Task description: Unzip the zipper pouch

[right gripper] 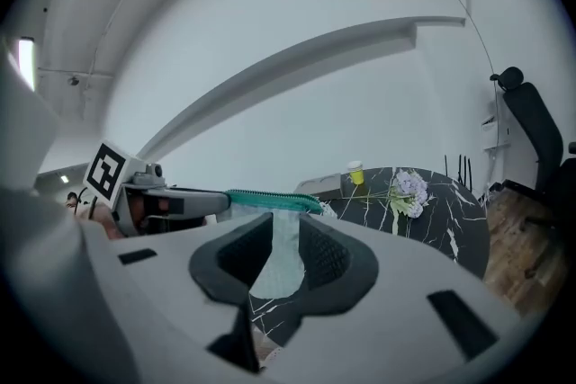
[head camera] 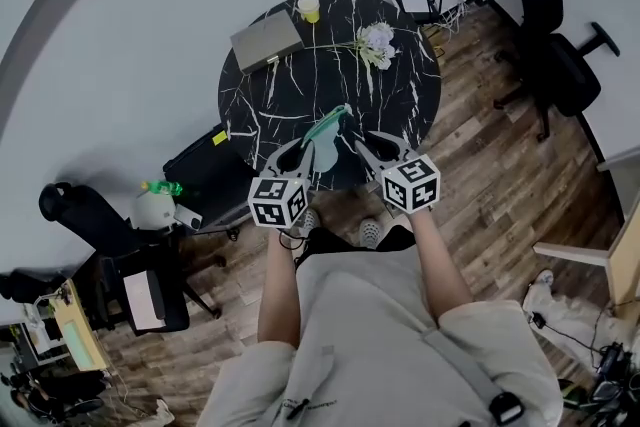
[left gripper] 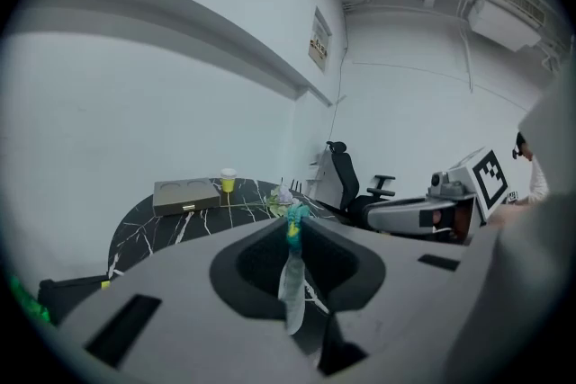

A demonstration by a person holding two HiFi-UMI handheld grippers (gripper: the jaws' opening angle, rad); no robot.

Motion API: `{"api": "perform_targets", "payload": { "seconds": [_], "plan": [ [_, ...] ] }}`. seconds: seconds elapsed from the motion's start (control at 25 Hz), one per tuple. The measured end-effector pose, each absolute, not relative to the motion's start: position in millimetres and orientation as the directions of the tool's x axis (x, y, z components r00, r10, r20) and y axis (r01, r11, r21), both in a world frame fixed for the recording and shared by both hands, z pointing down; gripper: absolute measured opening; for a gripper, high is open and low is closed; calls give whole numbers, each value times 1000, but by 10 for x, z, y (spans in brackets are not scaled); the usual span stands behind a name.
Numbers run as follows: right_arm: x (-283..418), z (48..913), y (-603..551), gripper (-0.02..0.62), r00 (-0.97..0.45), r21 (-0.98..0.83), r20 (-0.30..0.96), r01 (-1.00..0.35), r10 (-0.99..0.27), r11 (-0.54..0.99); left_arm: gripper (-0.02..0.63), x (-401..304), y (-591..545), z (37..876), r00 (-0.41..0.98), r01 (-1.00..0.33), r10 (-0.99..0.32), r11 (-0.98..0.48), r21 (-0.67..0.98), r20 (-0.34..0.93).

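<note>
- The zipper pouch (head camera: 325,127), sheer with a teal zipper (right gripper: 270,199), hangs in the air between the two grippers, over the near edge of the round black marble tabletop (head camera: 300,85). It does not rest on the tabletop.
- In the right gripper view the zipper band runs crosswise just past the jaw tips, with the sheer body hanging below it. From above, the pouch slants from the left jaws up and away.
- The left gripper (left gripper: 292,225) has its jaws pressed nearly together on one end of the pouch, pinching it edge-on at the teal zipper end.
- The right gripper (right gripper: 286,225) has its jaws spread. The sheer body shows in the gap, but no pad appears to press on it.
- I judge the right hand to be the free one, so the pull falls to it. It needs a hold on the slider, then a draw along the band away from the left jaws. No view shows the slider clearly.
- Farther back on the tabletop lie a grey flat case (head camera: 266,40), a yellow cup (head camera: 309,7) and a sprig of pale flowers (head camera: 375,43), all well apart from the pouch.
</note>
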State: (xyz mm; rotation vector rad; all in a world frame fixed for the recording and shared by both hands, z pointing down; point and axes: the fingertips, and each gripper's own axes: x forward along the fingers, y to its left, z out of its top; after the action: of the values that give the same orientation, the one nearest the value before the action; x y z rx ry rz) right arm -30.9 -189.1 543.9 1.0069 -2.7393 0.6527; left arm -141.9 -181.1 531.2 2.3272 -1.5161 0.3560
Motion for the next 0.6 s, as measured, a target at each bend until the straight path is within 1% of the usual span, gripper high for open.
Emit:
{"api": "perform_targets", "payload": {
  "seconds": [0.24, 0.4, 0.6],
  "plan": [
    [-367, 5480, -1762, 98, -771, -313, 292, -637, -566, 705, 55, -1481, -1672, 5234, 361, -928, -875, -304, 214, 324],
    [-438, 5437, -1702, 97, -782, -308, 273, -623, -561, 719, 55, -1466, -1545, 5179, 347, -928, -895, -285, 242, 279],
    [-544, 5416, -1646, 95, -799, -310, 263, -601, -541, 737, 55, -1475, -1497, 5241, 348, -932, -889, -293, 213, 299]
  ]
}}
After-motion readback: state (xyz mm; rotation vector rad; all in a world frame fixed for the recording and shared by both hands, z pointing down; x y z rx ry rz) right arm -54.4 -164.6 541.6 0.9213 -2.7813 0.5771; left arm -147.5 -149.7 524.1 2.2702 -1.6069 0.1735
